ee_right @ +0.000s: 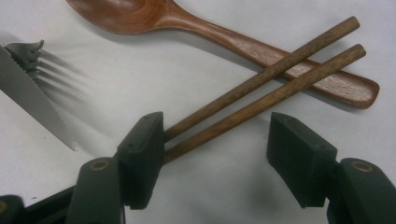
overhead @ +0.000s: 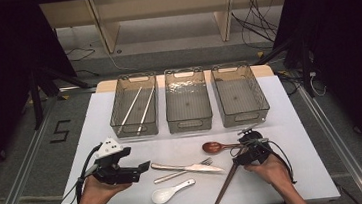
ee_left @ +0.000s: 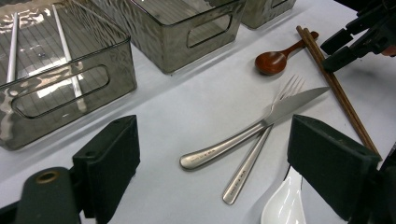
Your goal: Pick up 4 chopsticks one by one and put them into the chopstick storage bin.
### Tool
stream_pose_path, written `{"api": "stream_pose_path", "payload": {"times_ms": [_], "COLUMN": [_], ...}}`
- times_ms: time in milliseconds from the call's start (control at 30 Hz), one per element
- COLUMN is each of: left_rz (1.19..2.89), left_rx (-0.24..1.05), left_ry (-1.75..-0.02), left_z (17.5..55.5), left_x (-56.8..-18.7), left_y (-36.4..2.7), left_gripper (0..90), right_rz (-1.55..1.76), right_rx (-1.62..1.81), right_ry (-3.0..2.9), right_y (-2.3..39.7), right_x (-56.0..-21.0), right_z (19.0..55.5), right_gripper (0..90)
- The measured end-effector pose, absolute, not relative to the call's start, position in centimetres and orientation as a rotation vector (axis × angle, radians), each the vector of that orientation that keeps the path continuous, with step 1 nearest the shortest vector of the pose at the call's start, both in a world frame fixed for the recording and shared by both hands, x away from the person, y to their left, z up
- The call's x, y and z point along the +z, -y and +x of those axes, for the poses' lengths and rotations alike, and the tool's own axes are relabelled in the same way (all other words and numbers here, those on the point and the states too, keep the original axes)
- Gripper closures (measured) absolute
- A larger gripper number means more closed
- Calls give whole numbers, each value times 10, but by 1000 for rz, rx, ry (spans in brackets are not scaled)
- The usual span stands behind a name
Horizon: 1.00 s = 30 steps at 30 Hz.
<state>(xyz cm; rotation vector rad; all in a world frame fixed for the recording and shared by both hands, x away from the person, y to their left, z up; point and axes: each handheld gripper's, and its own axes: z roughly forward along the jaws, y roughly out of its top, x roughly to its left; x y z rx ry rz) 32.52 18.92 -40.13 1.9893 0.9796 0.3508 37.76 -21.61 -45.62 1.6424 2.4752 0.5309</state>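
The wooden chopsticks (ee_right: 261,95) are partly hidden behind one pad of the right tongs (ee_right: 217,154), spread wide, gripping nothing. The left tongs (ee_left: 212,163) are held wide, empty, with bare tabletop (overhead: 128,197) at six o'clock.

Both forearms come in from the near edge. The left hand (overhead: 95,193) grips the left gripper (overhead: 144,167) low over the desk (overhead: 293,136), its jaws pointing toward the other hand, standing wide apart with nothing between them. The right hand (overhead: 273,171) holds the right gripper (overhead: 239,160) tipped down, jaws spread and not pressing; one jaw's inner face lies against a pair of sticks, the other stands clear.
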Motion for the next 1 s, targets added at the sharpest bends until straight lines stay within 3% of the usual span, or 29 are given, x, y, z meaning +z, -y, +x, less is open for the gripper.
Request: {"api": "stream_pose_path", "payload": {"times_ms": [1000], "left_rz": [2009], "left_rx": [344], "left_ry": [-963], "left_z": [325], "left_x": [-402], "left_y": [-187], "left_gripper": [166], "right_rz": [1612], "right_rx": [498], "right_ry": [-2524], "right_y": [212], "right_x": [-459], "right_z": [372], "right_gripper": [391]}}
